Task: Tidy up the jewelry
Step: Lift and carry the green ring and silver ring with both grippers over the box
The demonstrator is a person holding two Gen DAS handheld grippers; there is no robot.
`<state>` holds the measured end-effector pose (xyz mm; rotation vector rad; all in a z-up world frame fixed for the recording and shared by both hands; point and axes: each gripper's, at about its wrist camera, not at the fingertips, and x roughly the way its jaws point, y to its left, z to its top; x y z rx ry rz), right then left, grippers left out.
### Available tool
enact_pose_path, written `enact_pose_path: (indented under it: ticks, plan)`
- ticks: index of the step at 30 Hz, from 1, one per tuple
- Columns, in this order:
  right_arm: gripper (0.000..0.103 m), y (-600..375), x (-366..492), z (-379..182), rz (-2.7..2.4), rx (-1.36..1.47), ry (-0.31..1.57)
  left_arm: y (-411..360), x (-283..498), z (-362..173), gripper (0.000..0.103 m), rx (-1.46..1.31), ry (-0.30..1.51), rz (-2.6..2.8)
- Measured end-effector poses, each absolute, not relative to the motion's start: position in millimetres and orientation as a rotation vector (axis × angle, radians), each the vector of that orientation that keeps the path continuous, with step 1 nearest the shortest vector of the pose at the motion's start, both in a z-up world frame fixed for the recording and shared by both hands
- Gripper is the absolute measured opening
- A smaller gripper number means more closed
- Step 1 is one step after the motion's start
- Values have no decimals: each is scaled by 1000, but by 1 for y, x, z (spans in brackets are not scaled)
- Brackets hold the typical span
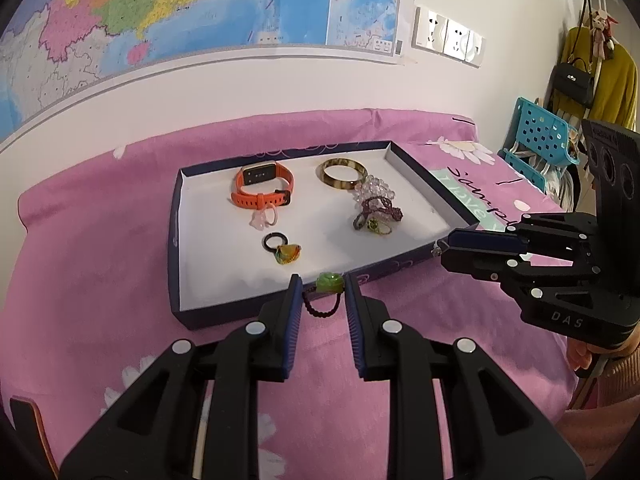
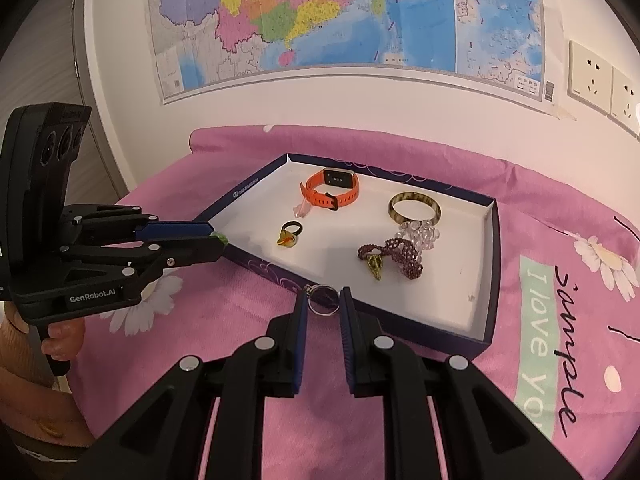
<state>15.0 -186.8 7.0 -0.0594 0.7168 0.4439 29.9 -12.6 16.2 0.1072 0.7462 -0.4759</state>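
While the orange watch (image 1: pixel 262 188), tortoiseshell bangle (image 1: pixel 342 173) and several smaller pieces already lay inside the shallow box (image 1: pixel 175 216), left gripper (image 1: pixel 320 294) pinched a green-stone ring (image 1: pixel 329 283) and right gripper (image 2: pixel 323 300) a silver ring (image 2: pixel 323 300) at its near rim, likely the last to place.

Left gripper (image 1: pixel 322 294) jaws pinching green ring (image 1: pixel 329 283), tray (image 1: pixel 280 300) beyond

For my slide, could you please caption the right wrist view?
Right claw holding a silver ring before the jewelry tray.
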Motion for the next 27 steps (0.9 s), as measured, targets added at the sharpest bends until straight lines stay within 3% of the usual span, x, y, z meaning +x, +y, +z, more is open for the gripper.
enact_pose_path:
  ticks: [27]
  plan:
    - [14,-195,38,14,428,-53,705,-23,56,18,22,121,736,-462]
